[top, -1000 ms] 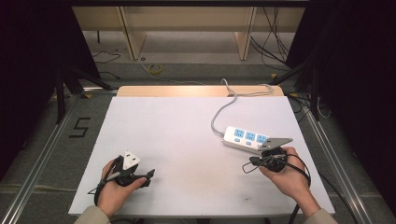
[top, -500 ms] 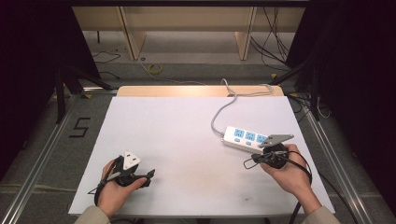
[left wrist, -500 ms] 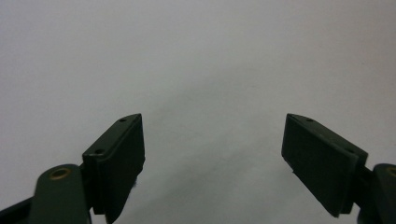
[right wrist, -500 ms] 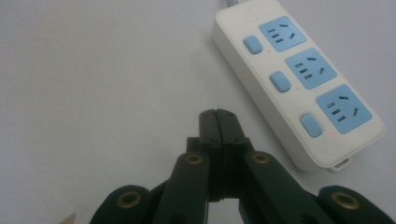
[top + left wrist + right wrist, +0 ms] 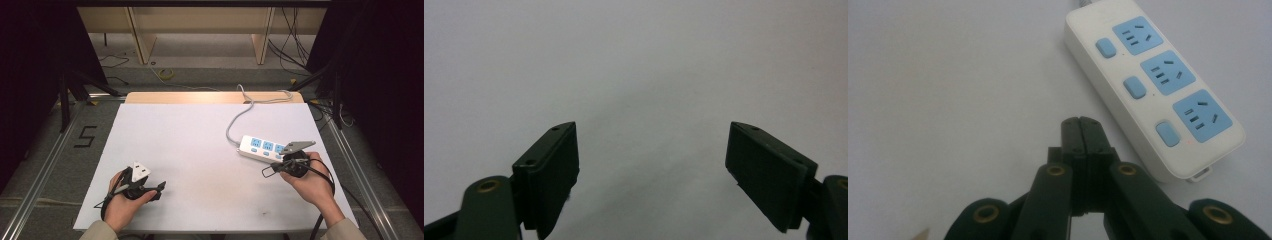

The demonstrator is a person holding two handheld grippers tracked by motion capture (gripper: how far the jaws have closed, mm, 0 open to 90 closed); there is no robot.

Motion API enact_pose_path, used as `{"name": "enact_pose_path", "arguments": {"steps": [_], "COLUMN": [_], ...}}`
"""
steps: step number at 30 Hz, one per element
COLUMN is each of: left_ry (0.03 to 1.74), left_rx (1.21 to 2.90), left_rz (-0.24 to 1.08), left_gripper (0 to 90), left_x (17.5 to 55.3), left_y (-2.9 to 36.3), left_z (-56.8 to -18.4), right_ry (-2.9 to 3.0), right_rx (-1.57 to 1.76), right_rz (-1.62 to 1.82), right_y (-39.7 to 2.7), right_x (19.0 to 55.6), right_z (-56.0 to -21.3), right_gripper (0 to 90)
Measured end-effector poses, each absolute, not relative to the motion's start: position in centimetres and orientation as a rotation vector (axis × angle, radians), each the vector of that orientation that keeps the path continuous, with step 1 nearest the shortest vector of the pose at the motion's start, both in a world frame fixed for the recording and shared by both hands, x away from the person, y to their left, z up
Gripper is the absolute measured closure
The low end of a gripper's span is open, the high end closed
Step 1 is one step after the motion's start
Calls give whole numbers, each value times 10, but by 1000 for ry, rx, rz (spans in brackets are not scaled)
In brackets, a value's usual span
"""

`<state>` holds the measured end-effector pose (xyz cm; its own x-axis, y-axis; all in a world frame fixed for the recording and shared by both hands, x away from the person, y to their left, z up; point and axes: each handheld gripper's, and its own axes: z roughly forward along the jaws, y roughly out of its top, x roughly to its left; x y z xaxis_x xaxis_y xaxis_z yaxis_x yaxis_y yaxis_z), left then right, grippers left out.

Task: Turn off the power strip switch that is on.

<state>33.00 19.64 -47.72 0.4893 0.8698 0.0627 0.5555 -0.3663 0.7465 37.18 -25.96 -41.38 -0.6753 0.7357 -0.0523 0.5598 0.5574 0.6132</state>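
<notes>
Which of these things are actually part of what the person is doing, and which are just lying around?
Part of the job:
- white power strip with three blue sockets
- right gripper, shut, beside the strip
- left gripper, open, over bare table

Just lying about:
- cables on the floor
- yellow cord on the floor

White desk point(image 5: 190, 150) sat mid-frame, with a bare wooden strip point(image 5: 200, 97) along its far edge, lit brighter than the rest. Grey floor point(image 5: 45, 150) around it, a black "5" point(image 5: 86, 136) marked on it at left. Metal rails point(image 5: 42, 172) ran down both sides of the frame. Wooden furniture legs point(image 5: 142, 37) at top centre, loose cables point(image 5: 295, 35) on the floor at upper right, a yellowish coil point(image 5: 166, 74) near top centre. Upper left and right corners were dark.
</notes>
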Motion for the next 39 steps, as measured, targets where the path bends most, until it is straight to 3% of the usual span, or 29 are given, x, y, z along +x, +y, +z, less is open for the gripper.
{"name": "enact_pose_path", "arguments": {"steps": [39], "left_ry": [1170], "left_rx": [2063], "left_rz": [604], "left_gripper": [211], "left_x": [330], "left_y": [196], "left_z": [-477], "right_ry": [2503], "right_rx": [1111], "right_rz": [769], "right_y": [-265], "right_x": [384], "right_z": [-413], "right_gripper": [900]}}
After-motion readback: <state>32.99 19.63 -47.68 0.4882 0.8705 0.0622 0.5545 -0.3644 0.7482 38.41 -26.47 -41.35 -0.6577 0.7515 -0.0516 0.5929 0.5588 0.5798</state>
